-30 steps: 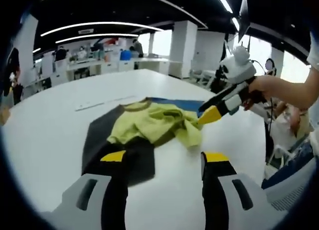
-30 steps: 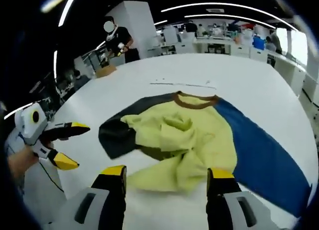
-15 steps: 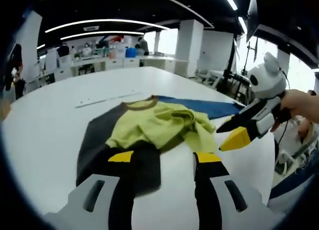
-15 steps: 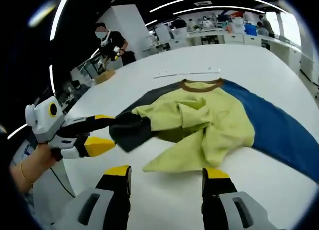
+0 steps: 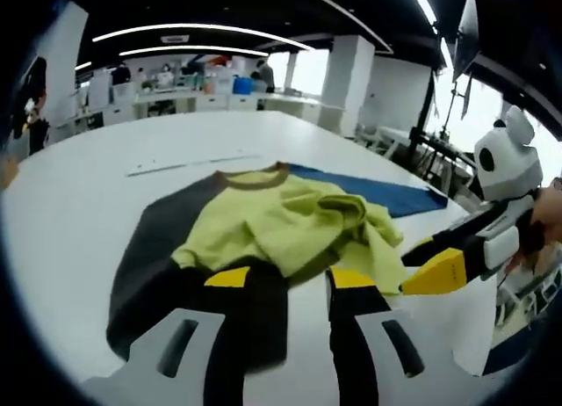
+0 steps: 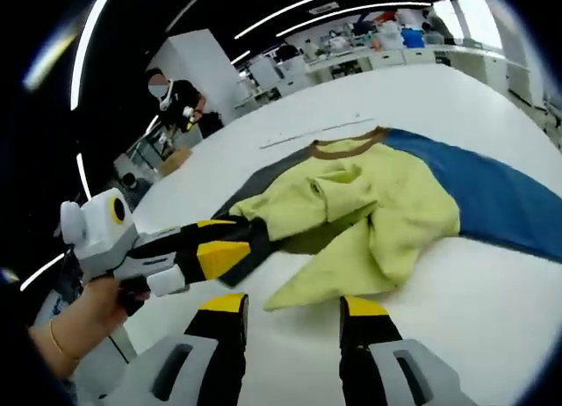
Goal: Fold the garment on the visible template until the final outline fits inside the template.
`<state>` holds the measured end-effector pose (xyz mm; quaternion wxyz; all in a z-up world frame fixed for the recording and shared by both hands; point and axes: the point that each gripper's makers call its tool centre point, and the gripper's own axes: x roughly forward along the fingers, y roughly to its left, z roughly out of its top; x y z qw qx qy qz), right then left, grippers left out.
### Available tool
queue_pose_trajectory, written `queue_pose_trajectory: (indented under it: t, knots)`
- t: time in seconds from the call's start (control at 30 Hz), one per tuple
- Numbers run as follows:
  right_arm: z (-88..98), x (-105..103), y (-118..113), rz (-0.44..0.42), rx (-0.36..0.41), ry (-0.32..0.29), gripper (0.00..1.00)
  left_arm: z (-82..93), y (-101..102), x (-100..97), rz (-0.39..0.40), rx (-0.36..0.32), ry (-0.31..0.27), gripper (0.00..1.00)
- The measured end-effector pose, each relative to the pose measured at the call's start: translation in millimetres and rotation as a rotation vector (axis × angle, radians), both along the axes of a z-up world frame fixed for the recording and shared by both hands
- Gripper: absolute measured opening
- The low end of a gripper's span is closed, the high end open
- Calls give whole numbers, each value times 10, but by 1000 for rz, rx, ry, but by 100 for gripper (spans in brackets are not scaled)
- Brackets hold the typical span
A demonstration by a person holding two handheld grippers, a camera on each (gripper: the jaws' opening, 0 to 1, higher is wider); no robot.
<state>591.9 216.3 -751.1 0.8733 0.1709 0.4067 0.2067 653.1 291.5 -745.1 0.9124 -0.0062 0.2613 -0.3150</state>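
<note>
L tool: jaws apart, holding nothing; yellow tips sit over the dark sleeve end, at the near hem of the garment. In the right gripper view the same tool lies low along the dark sleeve, tips pointing toward the yellow body.
R tool: jaws apart, holding nothing; hovers over bare surface, just short of the pointed yellow flap. In the left gripper view it comes in from the right, beside the crumpled edge of the cloth.
Garment: yellow tee, bunched in the middle, brown collar at the far end; lies on the template, not flat yet.
Dark sleeve: spreads to L tool's side; blue sleeve runs off on R tool's side.
Long axis: hem near, collar far, i.e. running away from both tools; sleeves run crosswise.
Key relation: each tool flanks the near hem, L at the dark sleeve, R at the yellow flap. L looks nearer to cloth; R is a bit off it.
Template: I take the dark and blue panels under the tee as part of garment/template; can't tell which.
Judgement: step looks like picking hem corners to spread before folding; early in task.
Far: white strip on surface beyond collar; person standing well off.
</note>
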Motion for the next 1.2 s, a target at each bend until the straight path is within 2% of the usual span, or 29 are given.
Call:
queue_pose_trajectory:
  t: [0.07, 0.27, 0.33, 0.47, 0.63, 0.77, 0.93, 1.2]
  knots:
    - [-9, 3, 15, -40, 24, 17, 35, -34, -29, 28, 11, -7, 16, 26]
    - [-54, -6, 66, -88, 54, 53, 29, -99, -78, 87, 38, -30, 46, 19]
    - [-65, -11, 84, -92, 55, 56, 28, -116, -93, 100, 51, -61, 70, 17]
    - [-72, -19, 112, -109, 60, 61, 26, -165, -77, 138, 70, -64, 88, 15]
    - [-102, 58, 52, -169, 57, 67, 19, -228, -103, 166, 80, -78, 116, 12]
    - [-146, 66, 29, -184, 47, 76, 12, -276, -125, 165, 75, -67, 127, 7]
    - [-156, 73, 15, -168, 21, 66, 0, -283, -122, 155, 63, -48, 122, 1]
    - [-109, 45, -27, -126, -15, 47, 0, -131, -105, 115, 42, -24, 73, 1]
